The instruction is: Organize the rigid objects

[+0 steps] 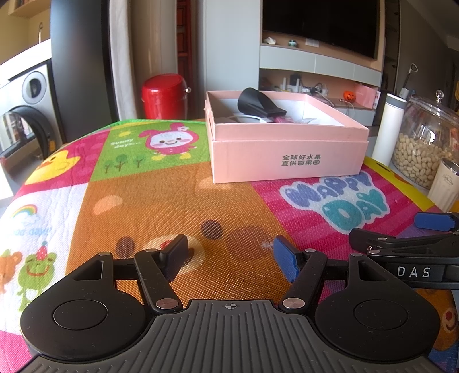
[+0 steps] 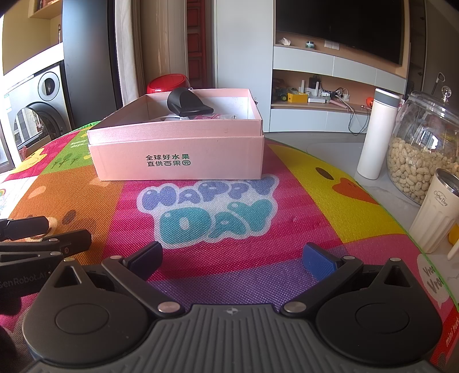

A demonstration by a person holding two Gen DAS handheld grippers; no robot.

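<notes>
- On the table, a woven, cartoon-printed mat (image 2: 218,258) lies flat with a square pink cardboard box (image 2: 178,160) at its far side.
- Inside the box, a glossy black flared nozzle (image 2: 188,104) leans on small items.
- Left hand-held gripper (image 1: 229,255): jaws spread, nothing between.
- Right hand-held gripper (image 2: 232,258): jaws spread, empty, just beside the left.
- Right of the mat stand a smooth white cylindrical flask (image 2: 375,132) and a glass jar of peanuts (image 2: 421,149).

You are working in a home living area: a front-loading washing machine (image 2: 47,94) stands at the left, a dark television (image 2: 341,25) hangs over cluttered shelves (image 2: 315,96), and a glass jar of peanuts (image 2: 421,149) sits by the cartoon play mat's (image 2: 215,229) right edge.
</notes>
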